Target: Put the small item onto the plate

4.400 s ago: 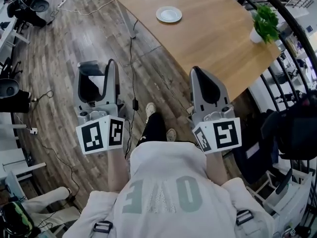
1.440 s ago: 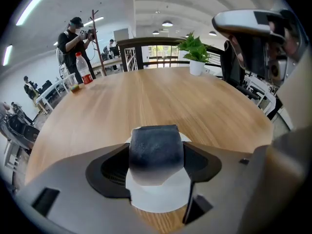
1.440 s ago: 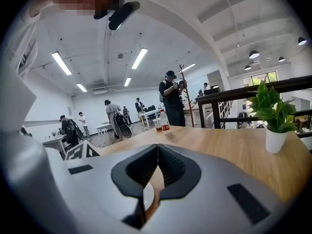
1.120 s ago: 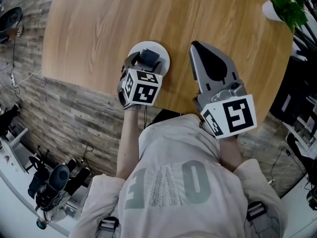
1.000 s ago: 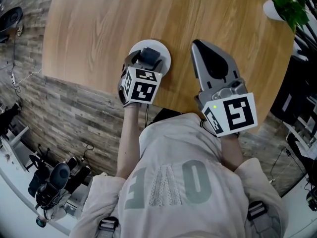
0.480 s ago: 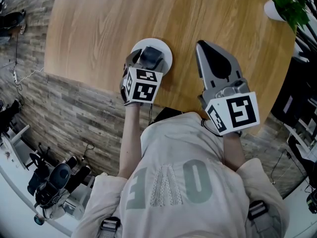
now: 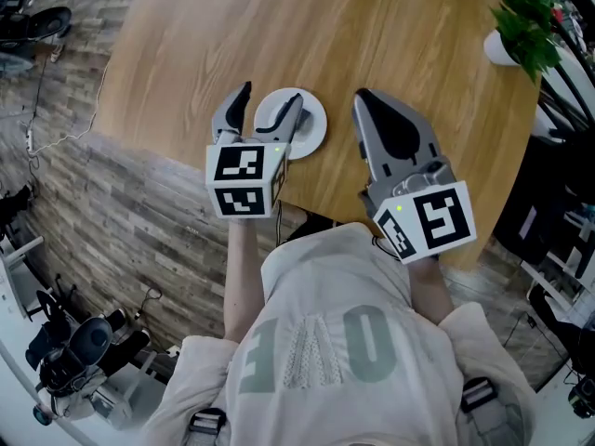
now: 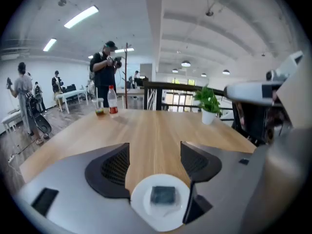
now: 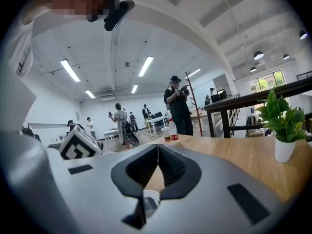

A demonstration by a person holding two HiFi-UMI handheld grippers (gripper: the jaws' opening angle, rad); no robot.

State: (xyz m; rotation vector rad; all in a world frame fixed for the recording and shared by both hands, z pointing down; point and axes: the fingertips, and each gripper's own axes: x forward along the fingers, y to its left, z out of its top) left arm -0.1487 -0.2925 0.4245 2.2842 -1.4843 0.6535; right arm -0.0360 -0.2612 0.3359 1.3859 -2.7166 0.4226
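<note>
Left gripper view tells the story: the left gripper point(image 8: 155, 152) stands with its jaws spread wide and nothing between them. Straight below sits the plate point(image 8: 139, 204), with the small item point(image 8: 163, 195) lying flat near its middle. By my reading the placing is done, and the step in hand is getting clear without spoiling it.

To do that well, keep the jaws fully spread and lift straight up and back. In this view the right-hand jaw overlaps the plate's rim. The head view puts the plate close to the near edge of the table point(image 7: 186, 35), so a sideways clip could slide it.

The right gripper point(image 9: 157, 147) hovers just beside the plate, jaws pressed together on nothing. It's best left parked.

Now the materials:
- **Item:** a dark, blue-grey square block, low and matte. It looks soft, possibly spongy, though I can't be sure.
- **Plate:** small, round, white and smooth, likely slippery on the wood.
- **Table:** pale timber with long straight grain and a curved edge.
- **Jaw pads:** black and finely ribbed, on smooth grey shells.
</note>
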